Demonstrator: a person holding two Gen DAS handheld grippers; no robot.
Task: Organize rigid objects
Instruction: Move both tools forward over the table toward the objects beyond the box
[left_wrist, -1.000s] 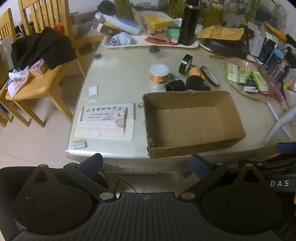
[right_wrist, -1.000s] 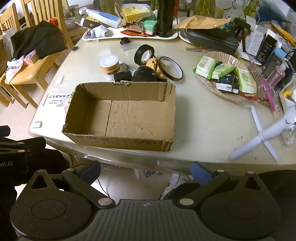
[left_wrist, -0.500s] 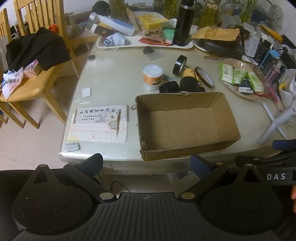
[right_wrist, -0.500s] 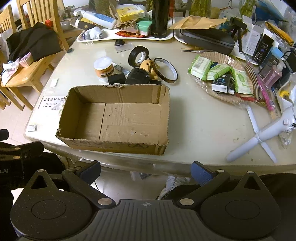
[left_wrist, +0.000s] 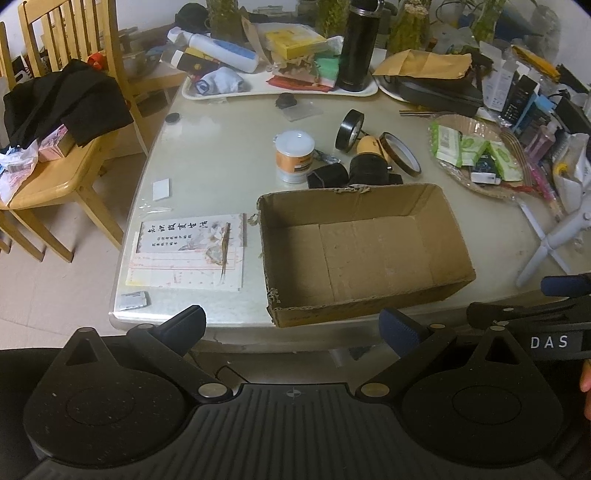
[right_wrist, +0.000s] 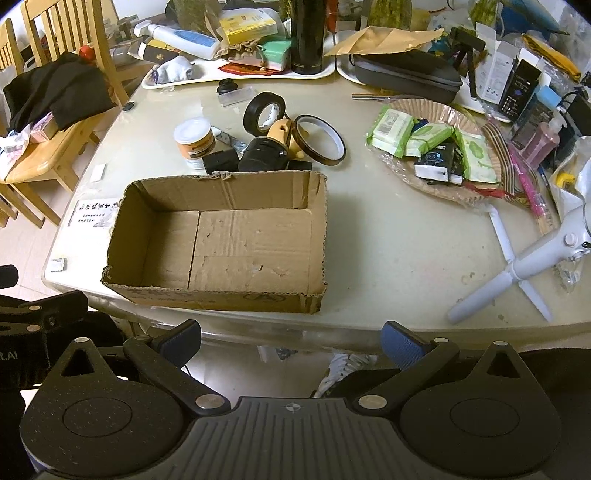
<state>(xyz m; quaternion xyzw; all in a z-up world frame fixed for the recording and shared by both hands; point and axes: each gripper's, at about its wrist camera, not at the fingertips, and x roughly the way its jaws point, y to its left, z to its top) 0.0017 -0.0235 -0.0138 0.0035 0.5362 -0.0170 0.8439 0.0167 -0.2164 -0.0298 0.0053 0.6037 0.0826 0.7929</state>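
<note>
The shallow brown cardboard box (left_wrist: 364, 251) sits empty at the near edge of the pale glossy table (left_wrist: 221, 155), just ahead of the left gripper (left_wrist: 291, 325) and right gripper (right_wrist: 291, 339), both spread wide and holding nothing; compared with a second ago both cameras have pulled back a touch. Behind the box's far wall sit a white orange-banded jar (left_wrist: 294, 155), black tape roll (left_wrist: 349, 130), amber tape ring (left_wrist: 400, 153) and stubby black cylinder (left_wrist: 369, 170); booklets (left_wrist: 188, 251) lie left.

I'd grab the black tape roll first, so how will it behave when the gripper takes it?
The black tape roll stands on edge, leaning on the yellow object, so a nudge would probably make it roll or topple. It looks like a stiff ring, likely light. Its glossy side may slip; pinching through the open core seems safer.
</note>
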